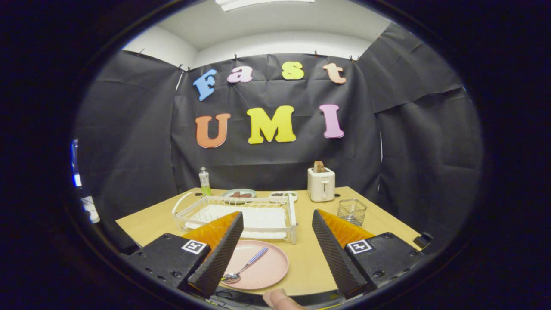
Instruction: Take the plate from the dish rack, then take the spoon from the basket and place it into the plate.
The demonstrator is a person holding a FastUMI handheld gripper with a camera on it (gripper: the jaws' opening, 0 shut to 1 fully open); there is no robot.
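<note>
While the tool [277, 254] hangs released, the spoon [245, 268] lies in the plate [267, 269] (just before the dish rack [241, 217]).

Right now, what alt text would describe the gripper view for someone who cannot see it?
A spoon lies in a pink plate on a wooden table, between the open gripper fingers. Beyond stand a white dish rack, a wire basket and a toaster.
</note>
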